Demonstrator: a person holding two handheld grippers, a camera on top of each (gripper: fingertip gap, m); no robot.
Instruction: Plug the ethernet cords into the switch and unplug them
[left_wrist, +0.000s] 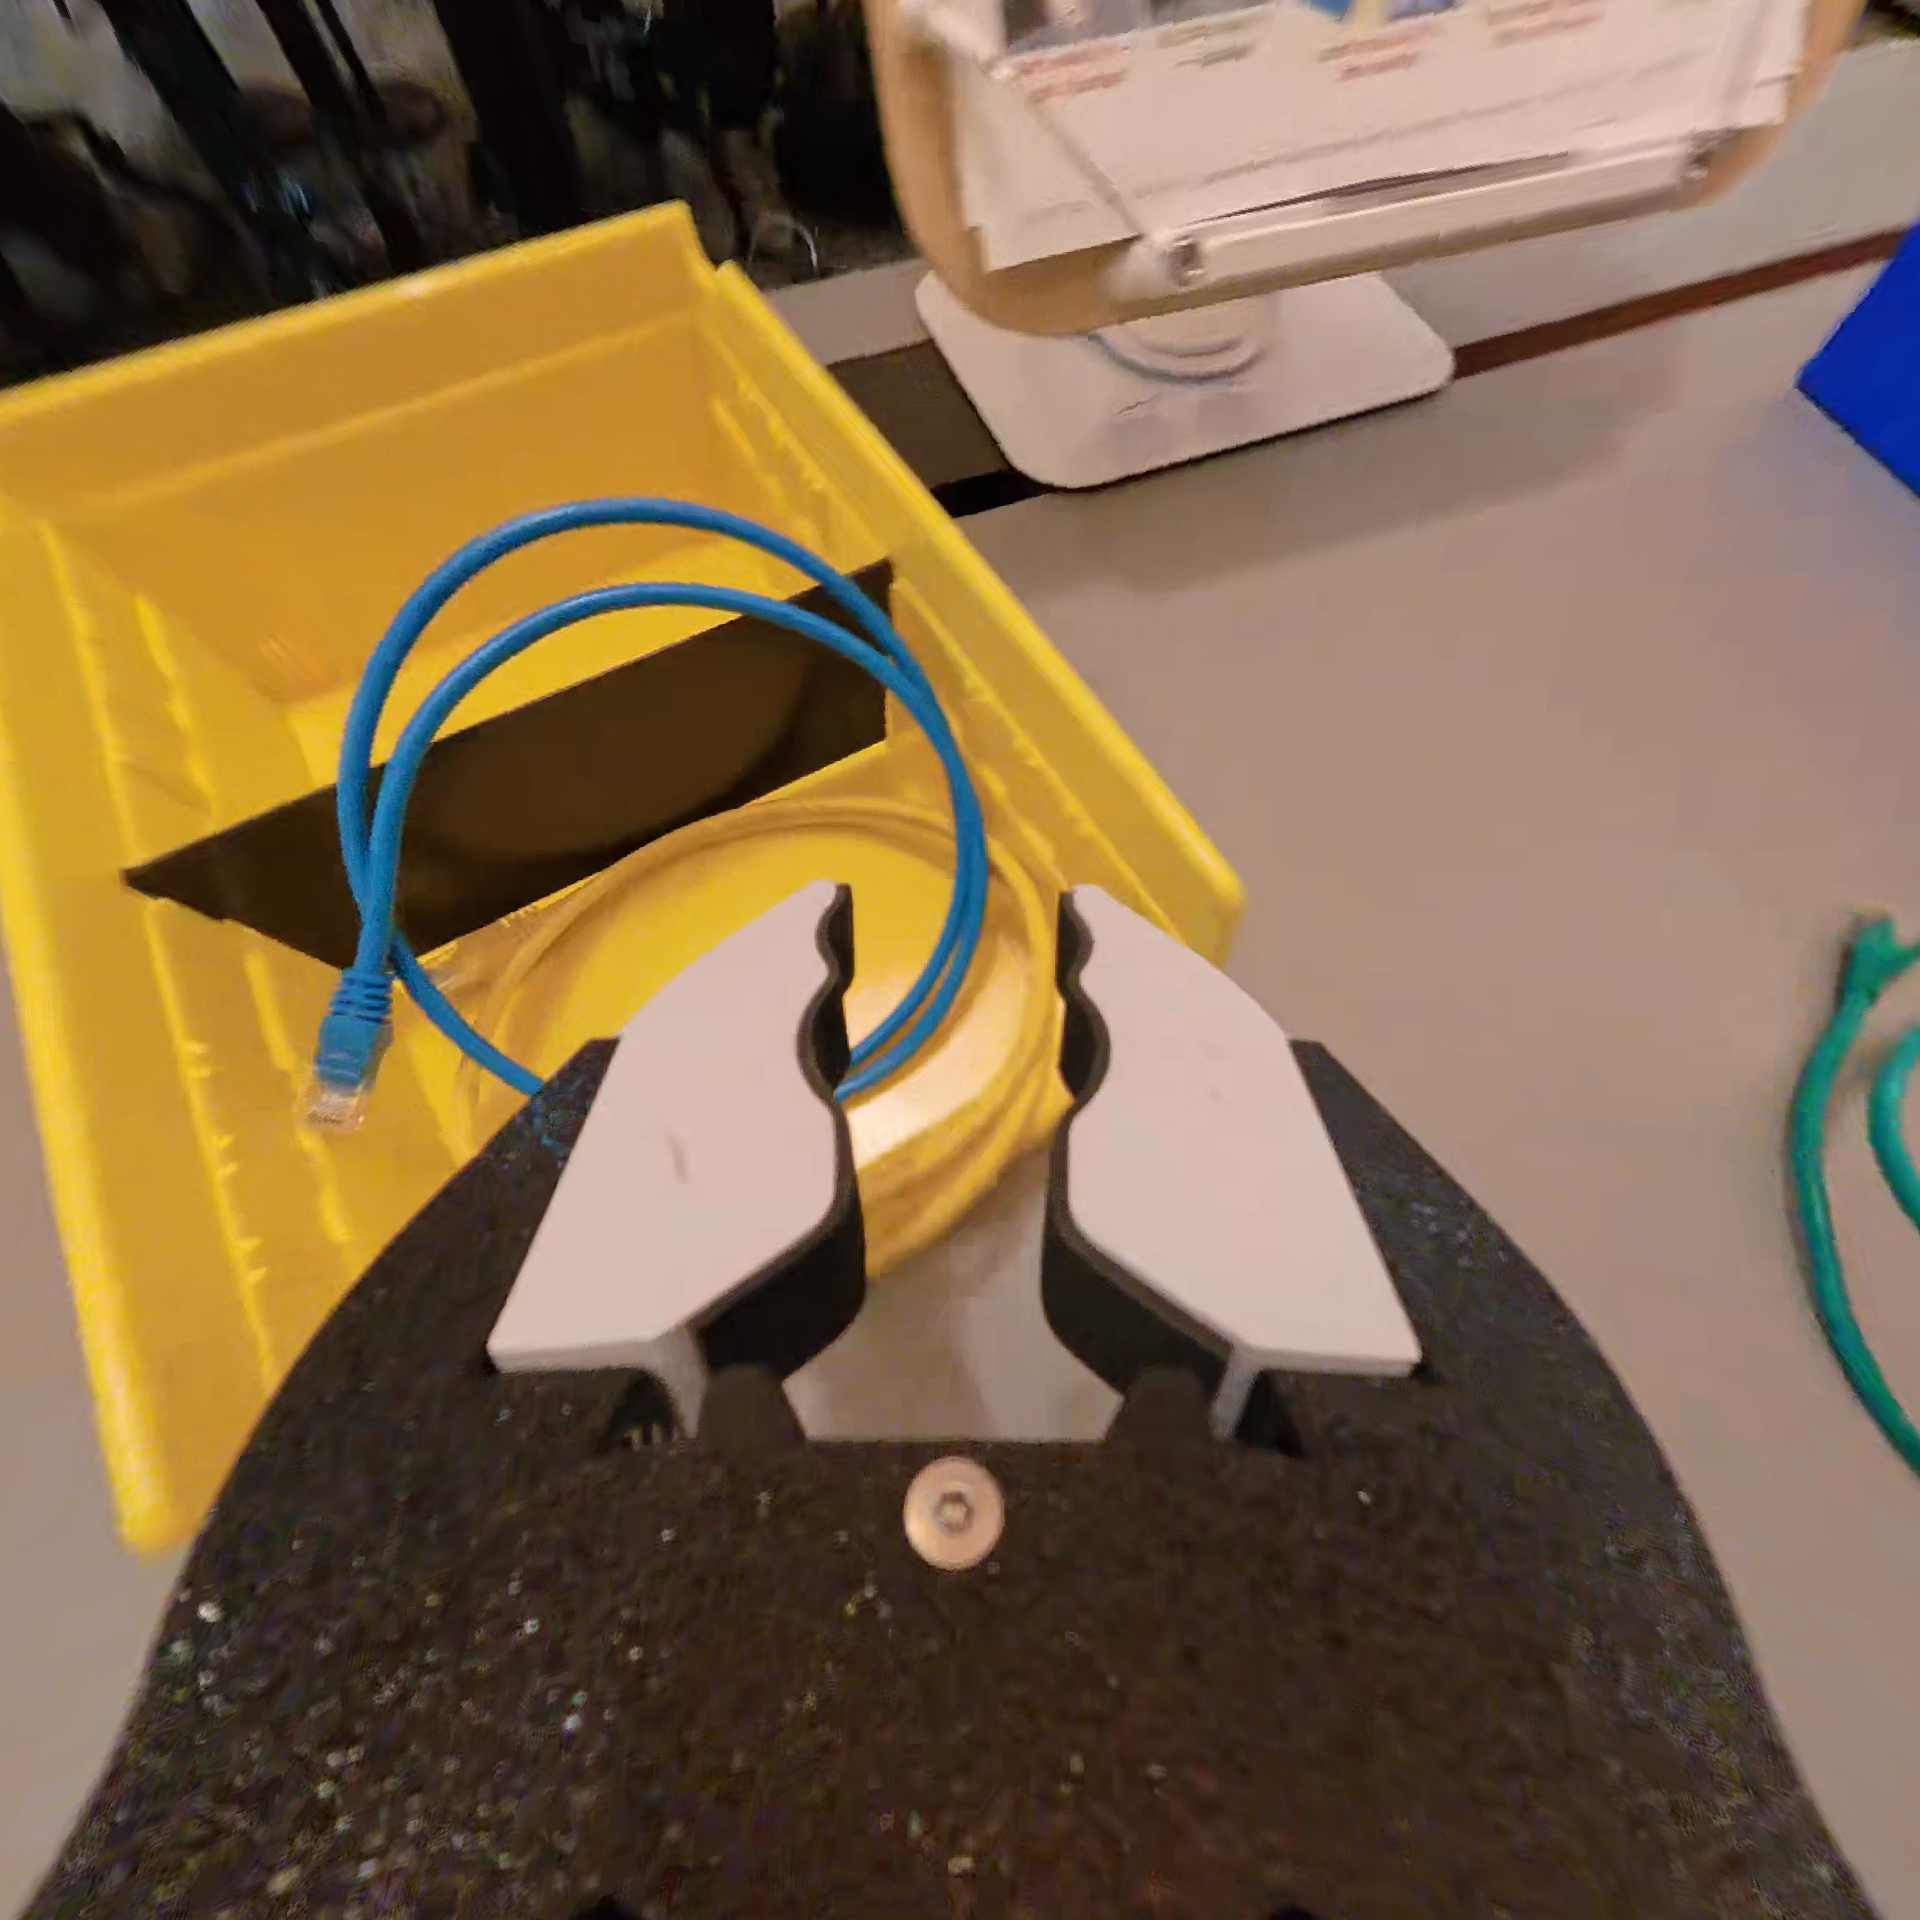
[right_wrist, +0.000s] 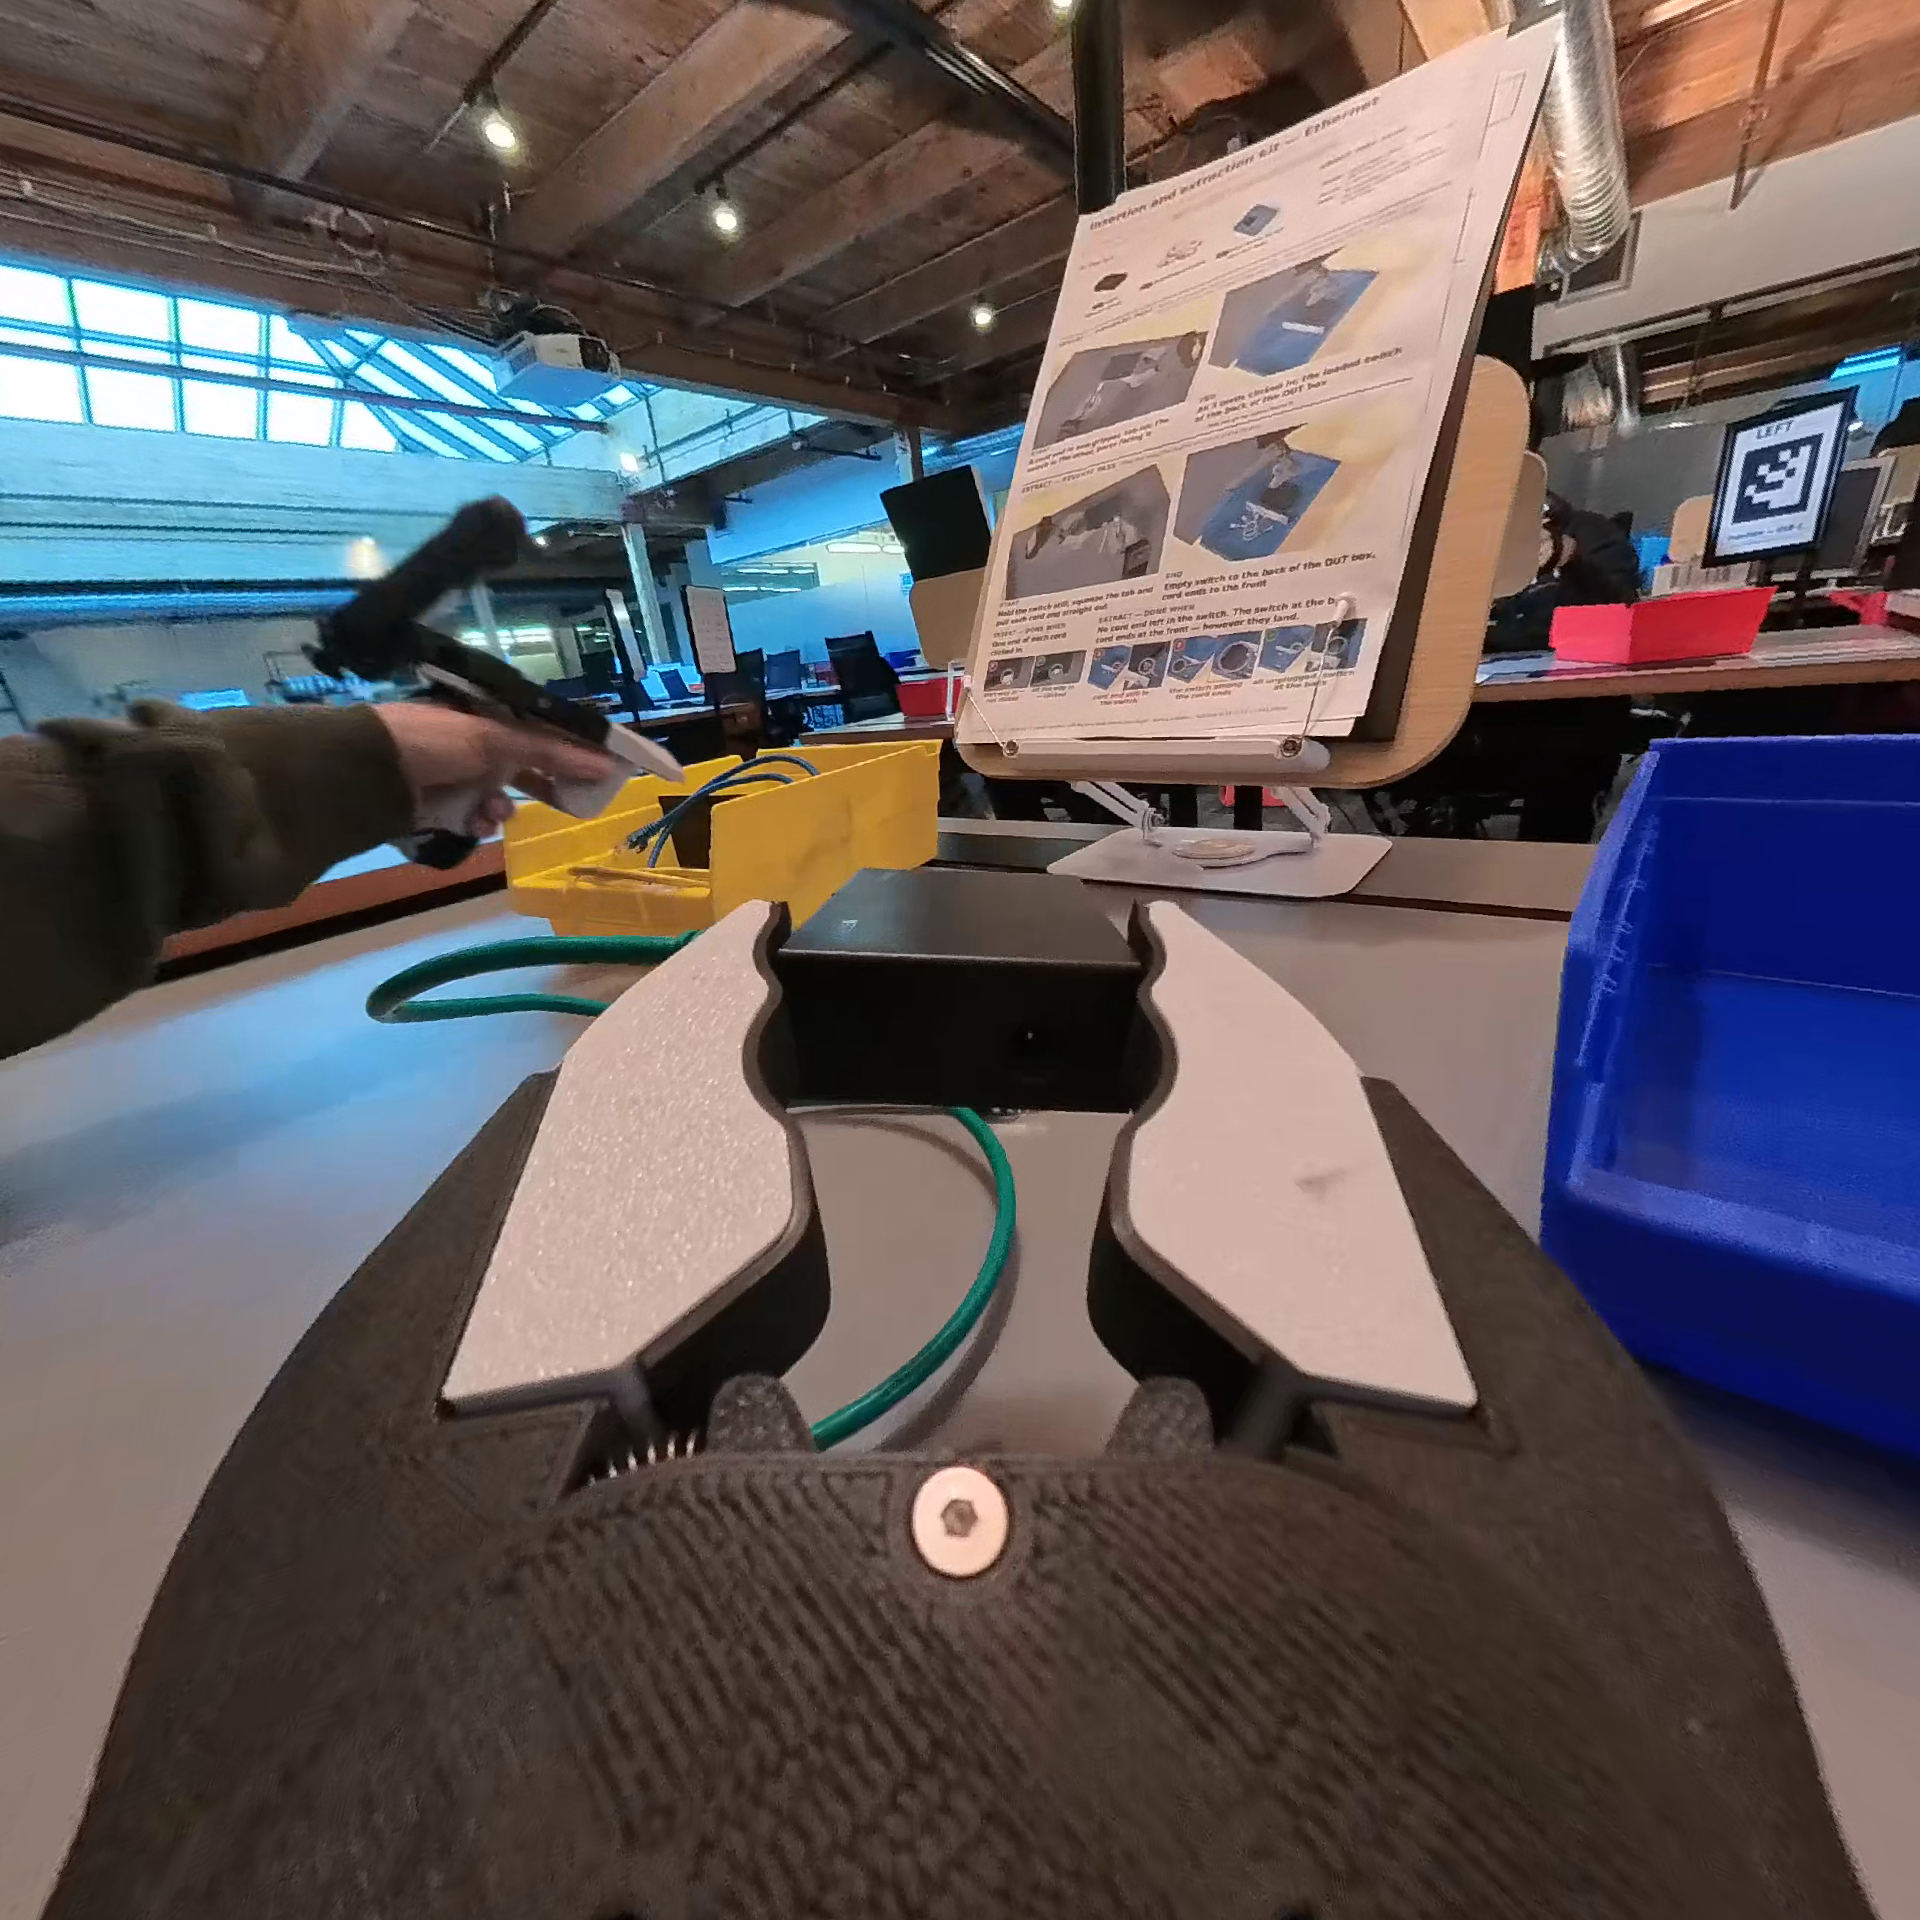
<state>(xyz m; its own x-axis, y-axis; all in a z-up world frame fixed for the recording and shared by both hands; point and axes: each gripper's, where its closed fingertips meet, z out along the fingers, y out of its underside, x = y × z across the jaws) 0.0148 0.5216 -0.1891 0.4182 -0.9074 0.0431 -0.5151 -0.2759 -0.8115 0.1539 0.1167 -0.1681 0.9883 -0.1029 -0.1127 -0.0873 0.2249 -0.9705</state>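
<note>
A blue ethernet cord (left_wrist: 644, 509) lies coiled in a yellow bin (left_wrist: 312, 416), its plug (left_wrist: 348, 1039) at the left. A coiled yellow cord (left_wrist: 997, 1101) lies under it. My left gripper (left_wrist: 954, 914) is open and empty, just above these coils at the bin's near right corner. In the right wrist view, my right gripper (right_wrist: 956, 914) is shut on a black switch (right_wrist: 956, 997) that sits on the grey table, one fingertip at each side. A green cord (right_wrist: 488, 948) runs along the table and under this gripper. It also shows in the left wrist view (left_wrist: 1813, 1174).
A black divider (left_wrist: 582, 790) crosses the yellow bin. A blue bin (right_wrist: 1766, 1039) stands right of the switch. A stand with a printed sheet (right_wrist: 1226, 416) is behind it. A hand in an olive sleeve holds the left gripper (right_wrist: 634, 779) over the yellow bin (right_wrist: 810, 831).
</note>
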